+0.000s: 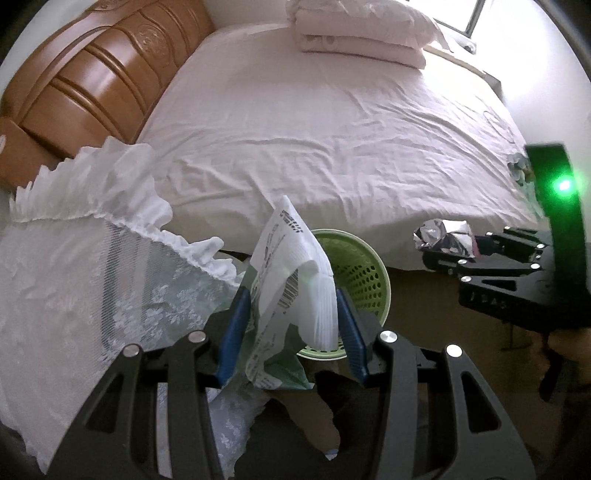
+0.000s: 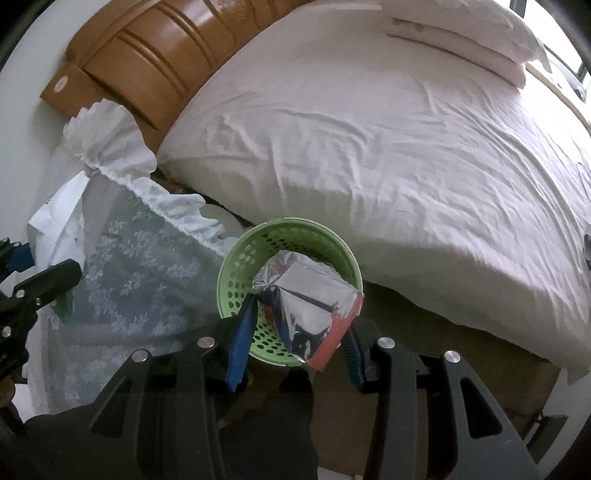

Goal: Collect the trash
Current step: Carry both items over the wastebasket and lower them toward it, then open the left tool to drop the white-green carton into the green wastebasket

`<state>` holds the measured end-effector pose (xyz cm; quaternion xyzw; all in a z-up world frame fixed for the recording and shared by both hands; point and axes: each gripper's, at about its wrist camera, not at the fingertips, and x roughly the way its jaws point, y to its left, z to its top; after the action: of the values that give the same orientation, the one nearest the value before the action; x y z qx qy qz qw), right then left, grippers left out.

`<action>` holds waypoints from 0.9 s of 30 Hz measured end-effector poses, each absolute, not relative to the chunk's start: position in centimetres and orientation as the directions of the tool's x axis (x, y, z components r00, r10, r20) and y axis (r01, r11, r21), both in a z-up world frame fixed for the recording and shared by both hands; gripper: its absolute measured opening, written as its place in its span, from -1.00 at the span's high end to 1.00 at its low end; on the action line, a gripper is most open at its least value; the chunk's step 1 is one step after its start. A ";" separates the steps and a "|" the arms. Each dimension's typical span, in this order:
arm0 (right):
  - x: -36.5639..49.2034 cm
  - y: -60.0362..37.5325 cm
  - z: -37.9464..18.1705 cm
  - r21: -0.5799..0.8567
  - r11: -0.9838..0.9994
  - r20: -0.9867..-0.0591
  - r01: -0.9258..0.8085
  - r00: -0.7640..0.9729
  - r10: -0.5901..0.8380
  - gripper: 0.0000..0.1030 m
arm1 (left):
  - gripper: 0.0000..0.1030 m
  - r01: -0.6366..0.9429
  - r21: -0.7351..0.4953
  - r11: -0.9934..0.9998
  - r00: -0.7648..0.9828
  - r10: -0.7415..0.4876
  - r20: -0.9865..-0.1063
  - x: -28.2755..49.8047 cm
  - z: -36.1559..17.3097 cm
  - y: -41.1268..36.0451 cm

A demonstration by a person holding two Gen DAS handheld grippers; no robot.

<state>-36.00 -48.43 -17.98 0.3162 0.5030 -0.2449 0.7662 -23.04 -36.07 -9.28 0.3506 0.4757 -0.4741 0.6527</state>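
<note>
- The left gripper [image 1: 291,314] holds a tissue pack [image 1: 288,280]; it hangs beside the green basket [image 1: 364,273] and may fall outside.
- The right gripper [image 2: 295,325] holds a foil wrapper [image 2: 306,295]; it may catch on the rim.

- Bed [image 1: 332,122] under a wrinkled white sheet
- Carved wooden headboard [image 1: 92,74] at its head
- Folded pillows [image 1: 362,33] stacked far side
- Frilled lace cover [image 1: 92,258] beside the bed
</note>
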 end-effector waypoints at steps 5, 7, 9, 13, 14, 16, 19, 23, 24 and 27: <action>-36.3 -48.0 -17.5 0.217 0.677 -0.926 0.704 0.368 -0.086 0.14 | 0.10 0.962 -0.017 0.273 0.050 -0.235 -0.971 -23.0 -14.2 -38.0; -36.5 -47.9 -17.3 0.208 0.670 -0.928 0.712 0.359 -0.094 0.14 | 0.10 0.966 -0.019 0.259 0.036 -0.204 -0.978 -23.0 -16.9 -38.7; -36.9 -47.9 -17.1 0.198 0.663 -0.932 0.722 0.348 -0.102 0.14 | 0.10 0.971 -0.021 0.239 0.022 -0.175 -0.984 -23.3 -19.9 -39.5; -37.9 -47.7 -16.7 0.177 0.629 -0.942 0.757 0.315 -0.114 0.14 | 0.10 0.983 -0.011 0.181 0.013 -0.134 -0.991 -25.0 -23.6 -39.8; -38.0 -47.7 -16.7 0.179 0.625 -0.942 0.760 0.315 -0.114 0.13 | 0.10 0.986 -0.018 0.167 0.004 -0.130 -0.991 -25.5 -24.2 -39.8; -38.5 -47.6 -16.7 0.183 0.608 -0.943 0.772 0.313 -0.114 0.13 | 0.10 0.986 -0.039 0.160 -0.018 -0.132 -0.991 -26.1 -24.9 -40.0; -39.2 -47.2 -17.0 0.187 0.583 -0.945 0.791 0.307 -0.113 0.13 | -0.08 0.983 -0.090 0.159 -0.068 -0.142 -0.987 -26.5 -25.4 -40.1; -39.8 -46.9 -17.0 0.190 0.565 -0.946 0.803 0.303 -0.114 0.13 | -0.72 0.981 -0.105 0.164 -0.075 -0.178 -0.981 -26.4 -24.6 -40.0; -40.0 -46.9 -17.1 0.189 0.558 -0.947 0.808 0.301 -0.115 0.13 | -0.79 0.981 -0.110 0.161 -0.081 -0.181 -0.980 -26.2 -24.5 -40.1; -40.3 -46.8 -17.1 0.190 0.541 -0.947 0.819 0.298 -0.119 0.13 | -0.83 0.978 -0.112 0.173 -0.081 -0.177 -0.981 -25.6 -24.1 -40.4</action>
<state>-40.26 -46.80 -17.12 0.3528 0.4961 -0.3238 0.7242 -25.60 -40.38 -24.11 0.3829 0.5231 -0.5165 0.5594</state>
